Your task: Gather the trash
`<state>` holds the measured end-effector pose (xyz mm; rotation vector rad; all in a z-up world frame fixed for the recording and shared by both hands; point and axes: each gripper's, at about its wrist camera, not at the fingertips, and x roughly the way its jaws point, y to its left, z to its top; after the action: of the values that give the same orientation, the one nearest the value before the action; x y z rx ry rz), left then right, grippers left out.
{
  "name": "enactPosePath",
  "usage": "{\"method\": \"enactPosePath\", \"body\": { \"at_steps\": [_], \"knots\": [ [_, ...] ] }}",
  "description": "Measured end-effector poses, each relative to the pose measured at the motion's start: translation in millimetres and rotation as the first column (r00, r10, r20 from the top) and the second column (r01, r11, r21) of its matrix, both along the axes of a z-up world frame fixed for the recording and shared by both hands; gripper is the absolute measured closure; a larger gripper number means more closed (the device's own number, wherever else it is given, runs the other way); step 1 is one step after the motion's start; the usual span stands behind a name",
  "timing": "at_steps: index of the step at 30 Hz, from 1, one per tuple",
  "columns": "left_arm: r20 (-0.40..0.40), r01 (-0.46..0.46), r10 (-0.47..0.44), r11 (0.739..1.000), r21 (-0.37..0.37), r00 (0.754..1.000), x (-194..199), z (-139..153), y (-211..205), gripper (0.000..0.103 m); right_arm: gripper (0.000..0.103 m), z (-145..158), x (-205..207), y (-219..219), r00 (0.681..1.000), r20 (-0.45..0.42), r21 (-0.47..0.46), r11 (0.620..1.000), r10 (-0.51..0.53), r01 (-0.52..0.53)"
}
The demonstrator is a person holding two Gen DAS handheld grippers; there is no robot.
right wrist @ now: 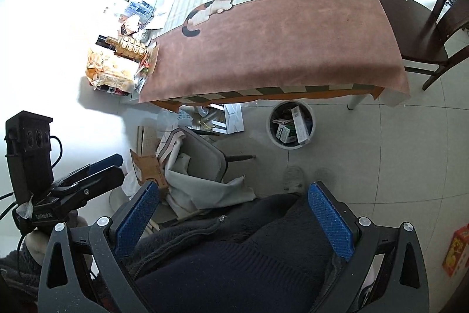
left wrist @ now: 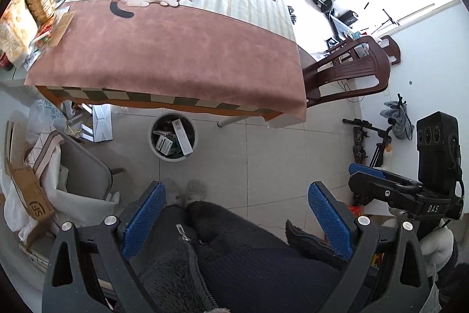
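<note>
Sitting back from the table (left wrist: pixel 181 55), you hold both grippers low over your lap, each with its blue-padded fingers spread wide and nothing between them. The left gripper (left wrist: pixel 236 220) and the right gripper (right wrist: pixel 234 220) both look forward across the tiled floor toward the white trash bin (left wrist: pixel 172 137), which stands on the floor just under the near edge of the table, ahead of your slippered feet. Cartons already fill the bin; one long white box (left wrist: pixel 183 137) stands tilted on end against its rim, its long axis running roughly away from you. From the left gripper the bin lies ahead and a little left; from the right gripper it lies ahead and a little right, so it sits about midway between the two, neither clearly nearer. The brown cloth of the table shows no loose scraps. Packaged food (right wrist: pixel 112 69) crowds the far left end of the table, well apart from both grippers; whether any of it is trash is not clear.
</note>
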<state>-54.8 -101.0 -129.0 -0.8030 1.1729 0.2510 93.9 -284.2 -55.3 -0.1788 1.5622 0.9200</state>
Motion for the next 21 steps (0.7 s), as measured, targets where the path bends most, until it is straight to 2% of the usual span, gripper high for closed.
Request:
{"method": "enactPosePath", "body": {
  "at_steps": [7,21],
  "knots": [
    [0.004,-0.027,0.027,1.0,0.006,1.0,-4,0,-2,0.003,0.0,-9,3,6,1.0,-0.011,0.004,1.0,0.024,-0.024],
    [0.008,-0.015,0.015,1.0,0.01,1.0,-1,1,-9,0.003,0.0,-14,3,4,0.998,-0.031,0.003,0.998,0.057,-0.056]
  ]
}}
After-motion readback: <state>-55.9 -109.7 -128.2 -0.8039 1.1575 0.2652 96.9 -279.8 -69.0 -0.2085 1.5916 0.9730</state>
